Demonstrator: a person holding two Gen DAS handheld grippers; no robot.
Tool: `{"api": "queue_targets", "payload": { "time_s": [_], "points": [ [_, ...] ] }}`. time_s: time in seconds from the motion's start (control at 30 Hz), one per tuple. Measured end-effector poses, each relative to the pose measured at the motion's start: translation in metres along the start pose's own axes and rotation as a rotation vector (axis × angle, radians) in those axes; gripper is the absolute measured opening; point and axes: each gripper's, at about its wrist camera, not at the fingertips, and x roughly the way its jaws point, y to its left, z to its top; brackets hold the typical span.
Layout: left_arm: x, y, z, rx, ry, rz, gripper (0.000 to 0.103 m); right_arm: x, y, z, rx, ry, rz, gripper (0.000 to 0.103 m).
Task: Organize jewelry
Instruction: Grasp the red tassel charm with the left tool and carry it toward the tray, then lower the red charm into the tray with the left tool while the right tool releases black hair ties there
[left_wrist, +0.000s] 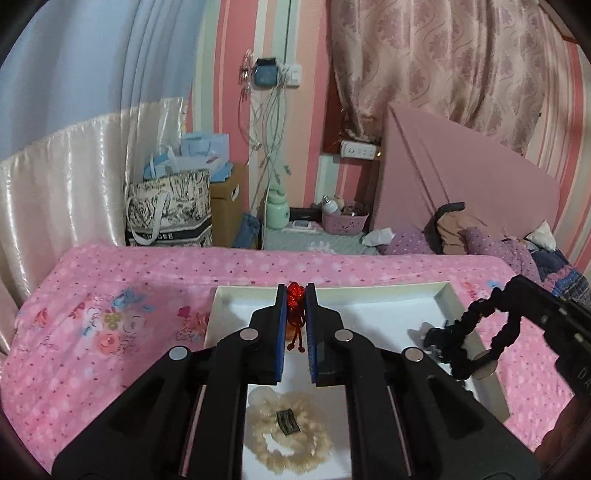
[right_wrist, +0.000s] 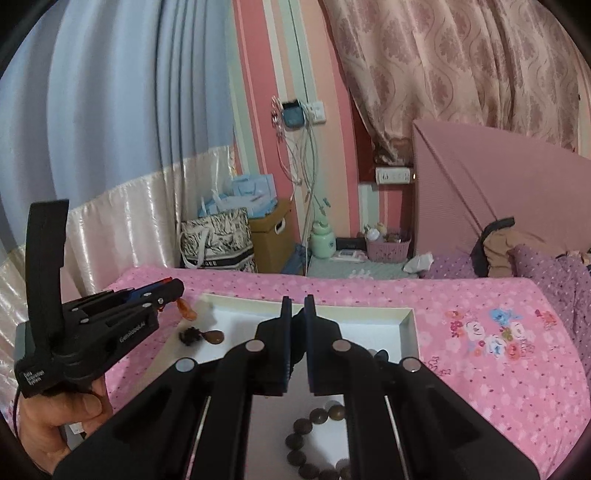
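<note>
Left gripper (left_wrist: 295, 295), its blue-padded jaws pinched nearly together, holds a red knotted cord ornament (left_wrist: 294, 297) above the far end of a shallow white tray (left_wrist: 448, 291) — the cord's tassel ends dangle between the fingers. The tray sits on a bed covered with a pink floral sheet (left_wrist: 110, 295). Directly below the gripper, inside the tray, lies a fluffy cream hair scrunchie (left_wrist: 291, 443) with a small dark tag. To the right, the right gripper (left_wrist: 480, 343) carries a black ruffled scrunchie (left_wrist: 476, 332) looped at its tip, its jaws drawn fully together in its own wrist view, where what they grip cannot be made out. That view also shows a bracelet of dark brown beads (right_wrist: 314, 443) lying in the tray beneath it — and, farther left, a brown pendant (right_wrist: 214, 336) beside a dark tuft. A person's hand (right_wrist: 55, 417) grips the left tool's handle.
</note>
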Motion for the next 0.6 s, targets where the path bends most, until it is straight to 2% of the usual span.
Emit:
{"api": "queue_targets", "payload": {
  "time_s": [0.17,0.27,0.6],
  "points": [
    [0.028,0.013,-0.011,-0.019,0.049,-0.010,0.007,0.024,-0.007,-0.006,0.029,0.041,0.036,0.006],
    [0.039,0.019,-0.017,-0.036,0.077,-0.016,0.007,0.040,-0.004,-0.013,0.012,0.077,0.026,0.006],
    [0.064,0.005,-0.036,0.028,0.154,-0.015,0.007,0.070,0.001,-0.036,-0.011,0.182,-0.013,0.006]
  ]
}}
